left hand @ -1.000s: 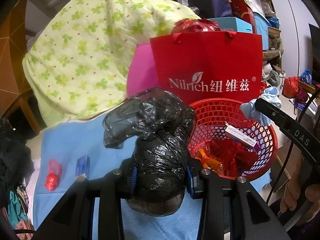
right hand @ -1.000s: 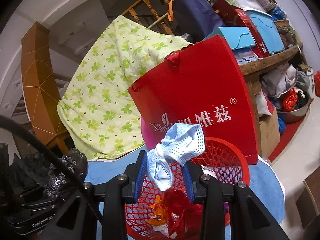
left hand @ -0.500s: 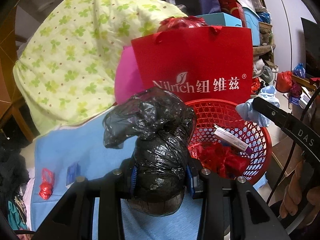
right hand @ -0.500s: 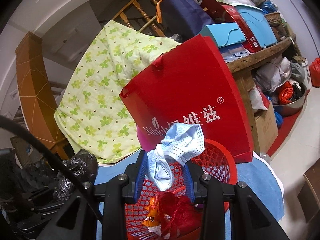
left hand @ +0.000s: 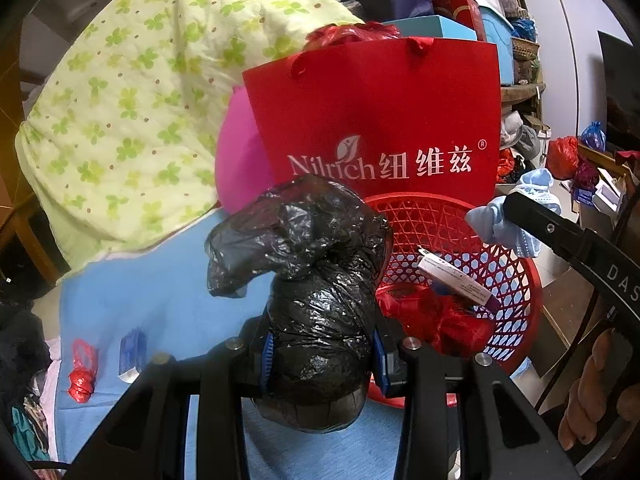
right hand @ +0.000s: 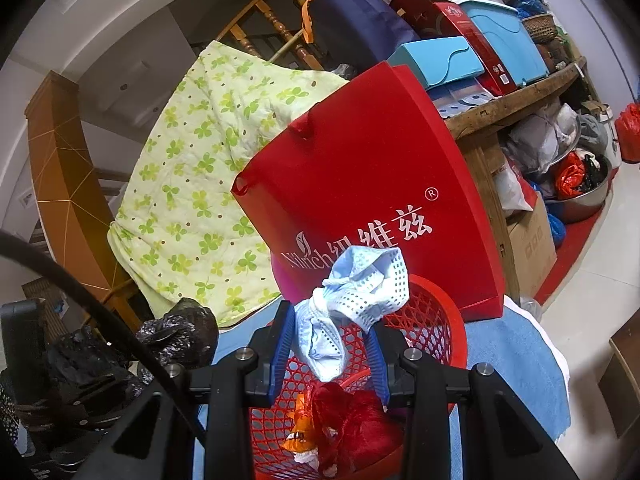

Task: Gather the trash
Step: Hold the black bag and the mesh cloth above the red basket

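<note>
A tall red paper bag (left hand: 372,120) stands just behind the red mesh basket (left hand: 516,280), printed in white with a leaf logo, "Nilrich", three Chinese characters and an ® mark. The black arm at the right edge of the left wrist view bears the letters "DAS".

The left gripper (left hand: 323,354) is clamped narrowly on a crumpled black plastic bag (left hand: 316,280), blue pads pressing both its sides, near the basket's left rim over the blue cloth (left hand: 160,296).

The right gripper (right hand: 331,354) pinches a light blue perforated face mask (right hand: 352,292) above the basket, which holds red wrapping (left hand: 436,316) and a small white box (left hand: 456,280).

Far left on the cloth lie a small red wrapper (left hand: 82,370) and a blue packet (left hand: 132,356).
</note>
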{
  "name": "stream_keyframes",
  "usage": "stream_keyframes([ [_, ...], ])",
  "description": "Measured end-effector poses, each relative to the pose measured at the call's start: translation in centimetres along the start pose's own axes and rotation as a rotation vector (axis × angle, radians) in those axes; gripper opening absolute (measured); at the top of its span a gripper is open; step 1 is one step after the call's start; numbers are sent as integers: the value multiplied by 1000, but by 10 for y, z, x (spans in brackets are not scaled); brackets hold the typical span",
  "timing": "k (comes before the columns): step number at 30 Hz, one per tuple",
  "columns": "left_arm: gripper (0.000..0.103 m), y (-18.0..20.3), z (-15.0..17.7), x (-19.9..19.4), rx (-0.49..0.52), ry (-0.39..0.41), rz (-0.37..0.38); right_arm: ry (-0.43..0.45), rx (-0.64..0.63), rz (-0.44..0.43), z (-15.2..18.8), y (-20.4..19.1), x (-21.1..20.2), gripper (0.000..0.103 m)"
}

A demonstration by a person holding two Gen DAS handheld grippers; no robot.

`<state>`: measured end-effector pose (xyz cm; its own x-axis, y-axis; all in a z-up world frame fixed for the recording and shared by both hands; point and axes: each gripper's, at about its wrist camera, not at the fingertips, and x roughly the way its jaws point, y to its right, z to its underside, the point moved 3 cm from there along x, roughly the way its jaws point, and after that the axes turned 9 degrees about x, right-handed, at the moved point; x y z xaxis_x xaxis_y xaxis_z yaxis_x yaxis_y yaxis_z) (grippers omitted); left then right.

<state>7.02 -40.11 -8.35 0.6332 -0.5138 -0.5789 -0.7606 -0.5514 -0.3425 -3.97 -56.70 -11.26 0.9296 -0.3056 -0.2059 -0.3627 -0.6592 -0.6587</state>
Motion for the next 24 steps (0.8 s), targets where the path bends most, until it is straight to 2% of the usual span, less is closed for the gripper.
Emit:
stream_keyframes([
  [14, 40, 6, -7, 8, 17, 2, 45, -2, 21, -2, 3, 4, -1, 38],
  [22, 43, 10, -9, 17, 0, 23, 183, -6, 57, -2, 2, 10, -2, 38],
  [23, 46, 10, -9, 19, -2, 25, 198, -7, 63, -4, 1, 11, -2, 38],
  [24, 57, 11, -8, 22, -1, 26, 213, -9, 70, -4, 1, 12, -2, 38],
])
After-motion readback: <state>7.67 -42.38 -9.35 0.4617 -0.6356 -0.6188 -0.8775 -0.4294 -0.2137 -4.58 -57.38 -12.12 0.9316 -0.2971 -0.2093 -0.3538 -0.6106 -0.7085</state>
